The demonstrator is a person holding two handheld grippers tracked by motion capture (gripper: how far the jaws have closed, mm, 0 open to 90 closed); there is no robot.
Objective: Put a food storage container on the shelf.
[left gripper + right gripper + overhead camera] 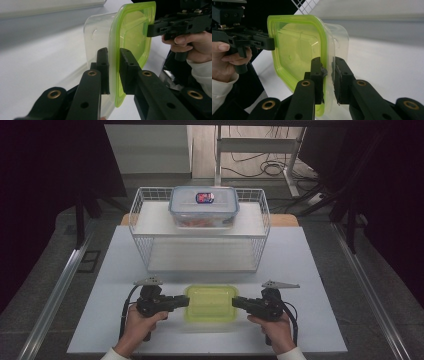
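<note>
High view above the table (310, 270); both gripper views close, facing inward (shared: green-lidded container (211, 303)).

The container (210, 303) has a translucent lime-green lid over a clear, colourless body. Both grippers are black with brass-coloured rivets. The table (310, 270) is pale grey-white, the wire basket (142, 227) white, and the clear box (204, 207) bears a red-and-blue label.

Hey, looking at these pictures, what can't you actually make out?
- Label on the far box, high view: too small to read.
- Orange contents of that box: blurred behind its wall.
- Green-lidded box's bottom, left hand-held gripper view: hidden by the jaws.
- Its near corner, right hand-held gripper view: hidden by the jaws.
</note>
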